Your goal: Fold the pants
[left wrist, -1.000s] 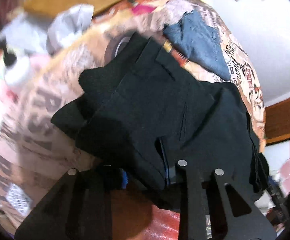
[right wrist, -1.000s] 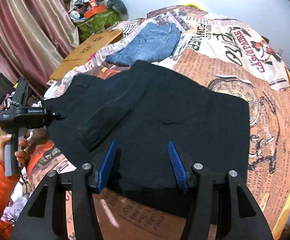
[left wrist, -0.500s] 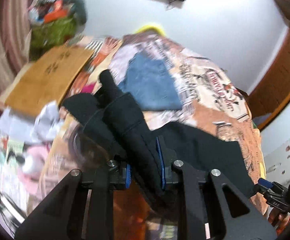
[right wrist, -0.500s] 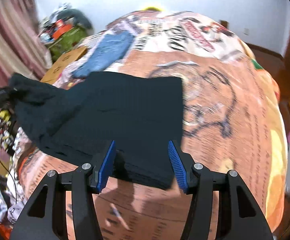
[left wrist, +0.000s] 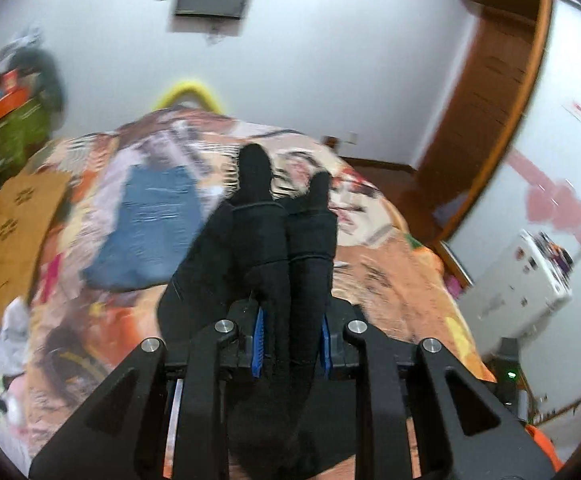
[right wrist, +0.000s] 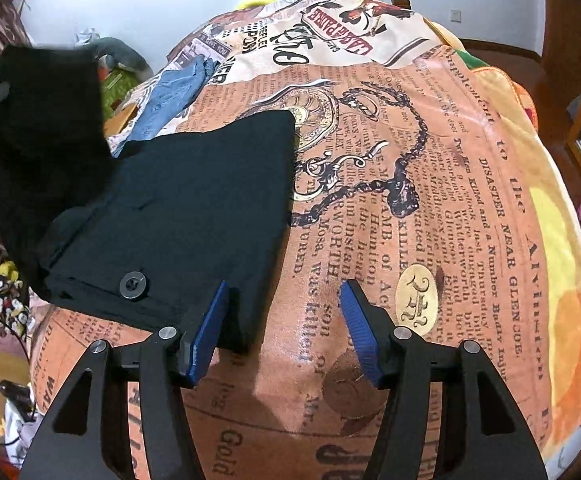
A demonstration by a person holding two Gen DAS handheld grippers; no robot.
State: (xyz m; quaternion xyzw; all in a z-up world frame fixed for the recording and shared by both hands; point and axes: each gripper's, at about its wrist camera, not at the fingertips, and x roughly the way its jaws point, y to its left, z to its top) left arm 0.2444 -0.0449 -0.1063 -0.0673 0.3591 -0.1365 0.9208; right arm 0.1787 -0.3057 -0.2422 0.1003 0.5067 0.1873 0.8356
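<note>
The black pants point(right wrist: 194, 208) lie partly folded on the newspaper-print bedspread point(right wrist: 450, 208), with a button at their near edge. My left gripper point(left wrist: 292, 344) is shut on a bunched end of the black pants point(left wrist: 274, 240) and holds it up above the bed. In the right wrist view that lifted end point(right wrist: 38, 128) hangs at the far left. My right gripper point(right wrist: 284, 334) is open and empty, just above the bed at the pants' near right corner.
Folded blue jeans point(left wrist: 150, 228) lie on the far side of the bed, also in the right wrist view point(right wrist: 174, 100). A cardboard sheet point(left wrist: 10, 236) and clutter sit to the left. A wooden door frame point(left wrist: 490, 100) stands at the right.
My left gripper has lifted the pants end higher and swung it over the bed. My right gripper has shifted right, off the pants to their near right corner.
</note>
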